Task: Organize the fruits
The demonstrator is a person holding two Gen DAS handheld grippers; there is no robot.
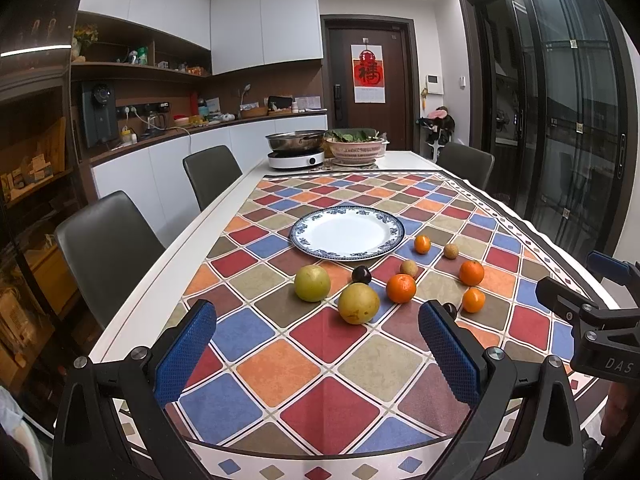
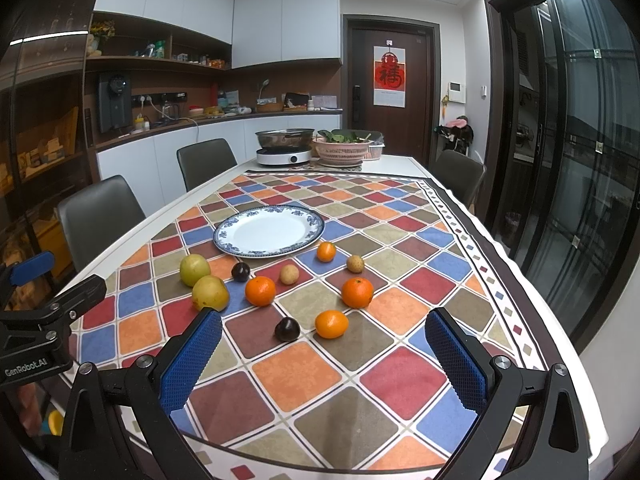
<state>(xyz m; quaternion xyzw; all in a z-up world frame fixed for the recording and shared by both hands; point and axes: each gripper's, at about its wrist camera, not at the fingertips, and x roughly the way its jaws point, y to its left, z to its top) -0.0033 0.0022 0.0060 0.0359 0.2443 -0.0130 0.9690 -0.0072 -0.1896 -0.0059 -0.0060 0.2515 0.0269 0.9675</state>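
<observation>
An empty white plate with a blue rim (image 1: 347, 233) (image 2: 269, 231) lies mid-table on the chequered cloth. In front of it are scattered fruits: two yellow-green pears (image 1: 358, 303) (image 2: 210, 293), several oranges (image 1: 401, 288) (image 2: 357, 292), two small tan fruits (image 1: 409, 268) (image 2: 289, 274) and two dark plums (image 1: 361, 274) (image 2: 287, 329). My left gripper (image 1: 316, 328) hovers open just short of the nearer pear. My right gripper (image 2: 324, 336) is open too, with a plum and an orange (image 2: 331, 323) ahead between its blue fingers. Neither holds anything.
At the table's far end stand an induction hob with a steel pot (image 1: 296, 148) and a pink basket of greens (image 1: 357, 146). Grey chairs (image 1: 108, 236) line the left side and one sits far right (image 1: 466, 164). Glass doors (image 1: 568, 120) run along the right.
</observation>
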